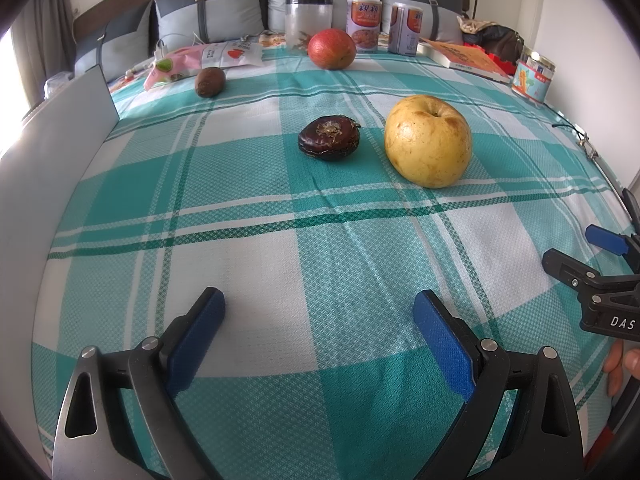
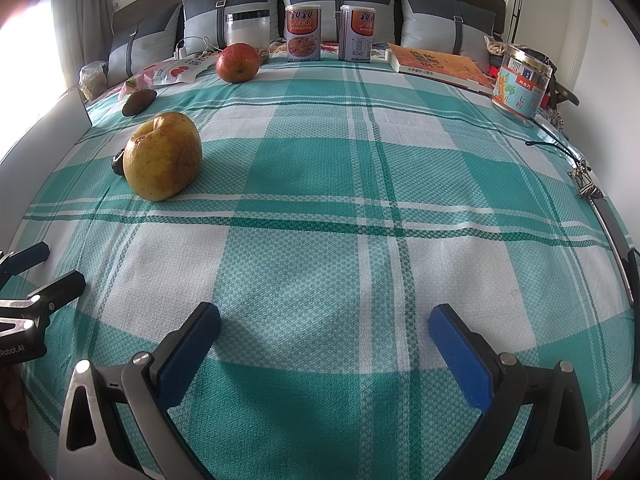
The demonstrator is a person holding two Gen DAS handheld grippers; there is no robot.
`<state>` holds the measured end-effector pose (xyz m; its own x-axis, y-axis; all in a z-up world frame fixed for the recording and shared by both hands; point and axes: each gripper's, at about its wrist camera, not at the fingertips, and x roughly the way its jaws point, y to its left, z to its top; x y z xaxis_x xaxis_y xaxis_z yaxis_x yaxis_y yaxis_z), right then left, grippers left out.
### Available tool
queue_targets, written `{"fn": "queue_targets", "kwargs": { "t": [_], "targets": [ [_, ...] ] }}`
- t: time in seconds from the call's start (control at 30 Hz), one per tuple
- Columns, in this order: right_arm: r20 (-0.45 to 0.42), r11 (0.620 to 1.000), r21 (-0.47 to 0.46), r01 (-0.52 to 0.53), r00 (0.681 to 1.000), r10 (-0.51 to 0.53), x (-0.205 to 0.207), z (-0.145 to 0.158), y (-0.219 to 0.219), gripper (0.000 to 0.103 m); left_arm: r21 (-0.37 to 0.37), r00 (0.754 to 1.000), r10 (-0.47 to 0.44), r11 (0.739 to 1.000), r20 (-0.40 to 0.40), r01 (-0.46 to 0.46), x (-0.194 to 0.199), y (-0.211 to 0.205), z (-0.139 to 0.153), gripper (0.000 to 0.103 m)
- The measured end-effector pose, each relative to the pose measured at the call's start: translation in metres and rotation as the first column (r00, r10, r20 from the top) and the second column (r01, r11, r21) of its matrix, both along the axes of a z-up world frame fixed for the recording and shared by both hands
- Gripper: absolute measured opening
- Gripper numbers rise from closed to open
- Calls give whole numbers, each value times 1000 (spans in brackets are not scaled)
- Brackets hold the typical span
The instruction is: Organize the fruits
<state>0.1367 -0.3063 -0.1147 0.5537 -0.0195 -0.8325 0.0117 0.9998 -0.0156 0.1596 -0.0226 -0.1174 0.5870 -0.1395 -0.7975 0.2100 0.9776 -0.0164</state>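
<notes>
Teal-and-white checked woven cloth (image 1: 320, 240) covers a broad flat surface, with grey two-tone cushions (image 2: 338, 4) lined up along its far edge; the large yellow russet-flecked apple (image 1: 427, 141) serves as the landmark, lying on the cloth with its stem dimple turned upward; just beside the yellow apple, on its left in the left wrist view, sits a small dark purple-brown wrinkled fruit (image 1: 329, 137), apart from it by a narrow strip of cloth; well beyond the yellow apple, near the cushions, rests a round red apple (image 1: 331, 49); far to the left of and behind the yellow apple lies a brown oval kiwi-like fruit (image 1: 210, 81), next to a pink-and-white snack packet (image 1: 188, 62); behind the red apple stand a clear plastic jar with a dark lid (image 1: 308, 18) and two orange-labelled tins (image 2: 303, 32); far to the right of the yellow apple lie an orange paperback book (image 2: 438, 63) and a clear jar with a colourful label (image 2: 520, 88); the left gripper (image 1: 319, 316) hovers well short of the yellow apple, its blue-padded jaws spread wide with nothing between them; the right gripper (image 2: 324, 328), off to the yellow apple's right and nearer the viewer, likewise has its jaws spread wide and holds nothing.
</notes>
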Motion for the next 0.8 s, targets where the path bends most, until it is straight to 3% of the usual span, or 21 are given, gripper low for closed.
{"fn": "queue_targets", "kwargs": {
  "t": [0.23, 0.37, 0.47, 0.63, 0.8],
  "targets": [
    [0, 1000, 0, 0, 1000, 0, 0, 0, 0, 103, -2, 1000, -2, 1000, 0, 2, 0, 0, 0, 96],
    [0, 1000, 1, 0, 1000, 0, 0, 0, 0, 103, 6, 997, -72, 997, -26, 72, 7, -1, 2, 96],
    [0, 1000, 1, 0, 1000, 0, 0, 0, 0, 103, 15, 993, -106, 994, -57, 107, 27, -2, 8, 96],
    [0, 1000, 2, 0, 1000, 0, 0, 0, 0, 103, -20, 996, -88, 996, -23, 87, 72, -4, 22, 96],
    [0, 1000, 2, 0, 1000, 0, 0, -1, 0, 103, -7, 995, -65, 998, -73, 65, 104, -8, 6, 94]
  ]
}}
